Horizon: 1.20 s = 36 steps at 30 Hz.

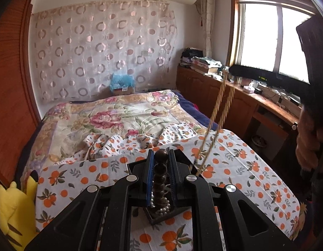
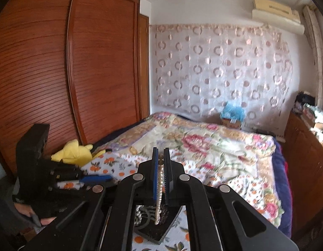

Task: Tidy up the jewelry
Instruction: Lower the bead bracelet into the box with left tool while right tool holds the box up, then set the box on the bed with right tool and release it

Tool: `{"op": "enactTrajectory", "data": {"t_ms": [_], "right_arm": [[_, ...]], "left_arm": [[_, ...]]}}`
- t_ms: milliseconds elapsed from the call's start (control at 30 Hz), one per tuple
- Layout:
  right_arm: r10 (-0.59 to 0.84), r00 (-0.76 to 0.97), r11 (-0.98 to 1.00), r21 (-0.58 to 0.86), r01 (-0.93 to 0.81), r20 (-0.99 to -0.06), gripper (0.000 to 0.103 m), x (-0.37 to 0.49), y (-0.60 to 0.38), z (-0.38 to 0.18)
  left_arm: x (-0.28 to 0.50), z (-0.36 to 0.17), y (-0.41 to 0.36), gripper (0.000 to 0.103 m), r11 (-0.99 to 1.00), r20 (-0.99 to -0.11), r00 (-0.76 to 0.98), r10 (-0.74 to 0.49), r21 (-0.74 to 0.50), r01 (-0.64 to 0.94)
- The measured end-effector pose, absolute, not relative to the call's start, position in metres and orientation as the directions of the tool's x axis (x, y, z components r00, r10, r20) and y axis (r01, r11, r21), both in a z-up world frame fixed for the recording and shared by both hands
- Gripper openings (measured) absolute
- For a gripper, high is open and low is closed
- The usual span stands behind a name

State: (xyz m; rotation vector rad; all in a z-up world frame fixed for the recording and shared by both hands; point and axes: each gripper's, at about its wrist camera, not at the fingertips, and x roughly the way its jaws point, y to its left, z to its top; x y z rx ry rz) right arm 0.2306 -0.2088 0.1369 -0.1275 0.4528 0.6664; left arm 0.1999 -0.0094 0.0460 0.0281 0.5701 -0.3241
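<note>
Bedroom surroundings fill both views: a bed [image 1: 111, 115] under a floral quilt, a tall wooden wardrobe [image 2: 67, 73] on one side, a patterned curtain [image 1: 102, 48] across the far wall, and a bright window [image 1: 272, 41] above a cluttered wooden counter. Nearer the cameras lies an orange-print cloth [image 1: 234, 163], with a yellow plush toy [image 1: 12, 209] at its edge. On that cloth sits a dark jewelry tray [image 1: 161, 217] holding a heap of pearl beads [image 1: 163, 207]. Both tools are working over it. The left gripper [image 1: 161, 167] is clamped on a dark wooden bead strand [image 1: 160, 173] that rises from the tray between its blue pads. The right gripper [image 2: 160, 167] is pinched on a twisted gold chain [image 2: 159, 188], which hangs down toward the tray; in the left view this chain [image 1: 216, 113] shows as a taut, blurred golden line running up and to the right. It looks like the separating step, each piece being drawn out of the shared pile. Next, I would judge, the two strands need lifting apart slowly and without snagging the pearls, then laying each in its own place; where that place is cannot be told from these views.
</note>
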Motion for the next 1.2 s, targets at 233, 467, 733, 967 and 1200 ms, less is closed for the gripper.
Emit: {"op": "enactTrajectory", "data": {"t_ms": [233,467,733,967,1200], "right_arm": [[0.542,0.613,0.779,0.070,-0.623,-0.575,0.006,0.248,-0.192,0.064],[0.535,0.542,0.775,0.122,-0.620,-0.648,0.007,0.258,-0.185,0.017],[0.533,0.525,0.774,0.133,-0.619,-0.663,0.017,0.254,-0.192,0.007],[0.499,0.552,0.804,0.118,-0.583,-0.668,0.019,0.248,-0.209,0.000],[0.478,0.564,0.820,0.112,-0.562,-0.673,0.019,0.238,-0.221,-0.010]], "left_arm": [[0.228,0.032,-0.012,0.012,0.951,-0.566,0.774,-0.283,-0.062,0.302],[0.245,0.013,-0.016,0.012,0.951,-0.606,0.746,-0.277,-0.062,0.303],[0.259,0.004,-0.023,0.012,0.951,-0.630,0.730,-0.265,-0.047,0.305],[0.261,0.000,-0.027,0.013,0.950,-0.643,0.720,-0.263,-0.044,0.308],[0.254,0.000,-0.030,0.023,0.950,-0.635,0.727,-0.262,-0.035,0.312]]}}
